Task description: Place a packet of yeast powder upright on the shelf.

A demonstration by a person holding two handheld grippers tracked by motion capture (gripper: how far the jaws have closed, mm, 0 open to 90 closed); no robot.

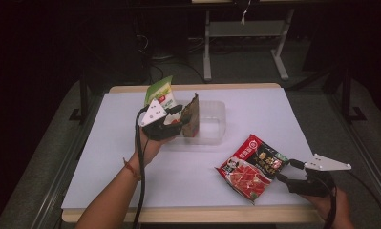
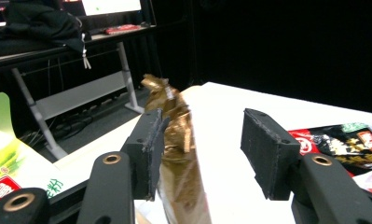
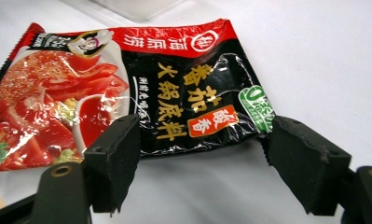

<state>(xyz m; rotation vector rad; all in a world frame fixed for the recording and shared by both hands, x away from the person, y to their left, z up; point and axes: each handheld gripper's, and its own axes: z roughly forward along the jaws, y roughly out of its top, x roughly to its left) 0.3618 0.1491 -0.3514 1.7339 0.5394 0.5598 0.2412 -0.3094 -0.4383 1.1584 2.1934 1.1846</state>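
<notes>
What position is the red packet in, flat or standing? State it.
Flat. The red packet lies face up on the white table, its printed front spread out before the open right gripper.

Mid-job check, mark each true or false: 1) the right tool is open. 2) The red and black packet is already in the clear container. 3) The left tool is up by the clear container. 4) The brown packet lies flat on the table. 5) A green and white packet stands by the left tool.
1) True. The right tool has its jaws apart, near the edge of the red and black packet.
2) False. The packet lies on the white table, outside the clear container.
3) True. The left tool is at the container's left end.
4) False. The brown packet stands upright against one jaw of the open left tool.
5) True. The green and white packet stands just behind it.
</notes>
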